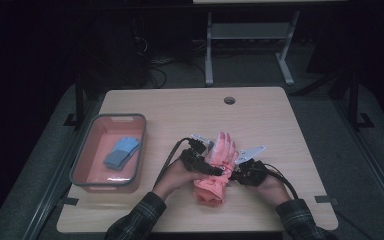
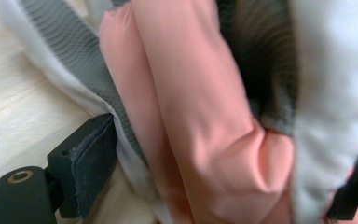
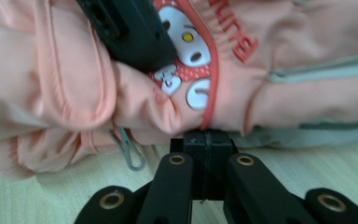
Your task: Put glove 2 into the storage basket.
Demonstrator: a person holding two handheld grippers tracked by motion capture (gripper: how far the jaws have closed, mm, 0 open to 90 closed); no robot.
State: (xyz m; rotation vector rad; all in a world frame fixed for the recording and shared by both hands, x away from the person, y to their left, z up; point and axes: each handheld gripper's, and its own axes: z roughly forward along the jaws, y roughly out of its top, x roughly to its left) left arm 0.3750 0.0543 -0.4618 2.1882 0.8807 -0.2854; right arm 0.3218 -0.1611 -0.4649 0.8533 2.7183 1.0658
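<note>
On the left side of the counter [image 1: 260,117] we see a pink tray [image 1: 82,162] with grey rim, and inside it a folded blue cloth [image 1: 122,152] lying flat on the tray floor. Toward the middle, our left hand [image 1: 172,177] brings the left claw [image 1: 211,169] in from the side against a pink padded glove [image 1: 219,170], which lies near the front edge of the counter with its fingers pointing away from us. From the left gripper view, the glove's pink and grey-white fabric [image 2: 200,116] is bunched between the two black jaws, which stand apart with the cloth pressed between them, so this claw is pinching the glove. Right of the glove, our right hand [image 1: 275,189] holds the right claw [image 1: 234,173] at the glove's other side. From the right gripper view, its jaws are pressed together with their tips meeting right at the glove's lower edge [image 3: 205,126], near a white cartoon patch [image 3: 189,51]; whether a fold of fabric is caught between them we cannot tell. A small metal clip [image 3: 129,151] hangs from the glove just beside those tips, over the counter.
</note>
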